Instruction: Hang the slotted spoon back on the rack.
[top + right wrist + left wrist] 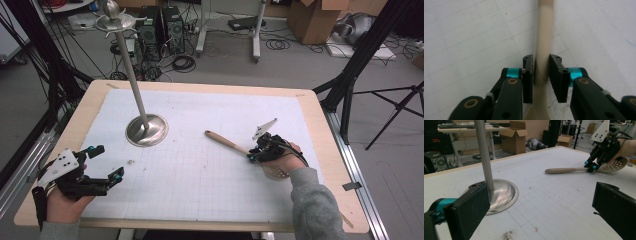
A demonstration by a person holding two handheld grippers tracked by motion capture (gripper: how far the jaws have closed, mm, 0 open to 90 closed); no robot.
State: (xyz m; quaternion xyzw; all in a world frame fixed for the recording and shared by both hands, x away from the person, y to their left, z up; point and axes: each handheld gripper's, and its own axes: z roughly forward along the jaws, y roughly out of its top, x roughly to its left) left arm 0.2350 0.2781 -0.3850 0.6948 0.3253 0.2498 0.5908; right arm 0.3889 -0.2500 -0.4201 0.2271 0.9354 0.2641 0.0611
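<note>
Gridded white mat (200, 175) covers a wooden table (90, 107); cables and cardboard boxes litter the floor beyond.

High view: metal stand (146, 129) upright at mat's left-centre. Slotted spoon (227, 141) lies right of centre, handle pointing toward the stand. Right gripper (251, 156) sits over the spoon's neck. Left gripper (107, 162) rests near the left front edge, well apart from both.

Left gripper view: its 2 jaws stand wide apart, nothing between them; stand base (504, 195) just ahead, spoon's perforated bowl (612, 165) beyond under the right gripper (591, 166).

Right gripper view: right gripper (541, 75) has its 2 pads flanking the spoon handle (543, 37); left pad touching, right pad at or just off it, so full clamp cannot be told.
</note>
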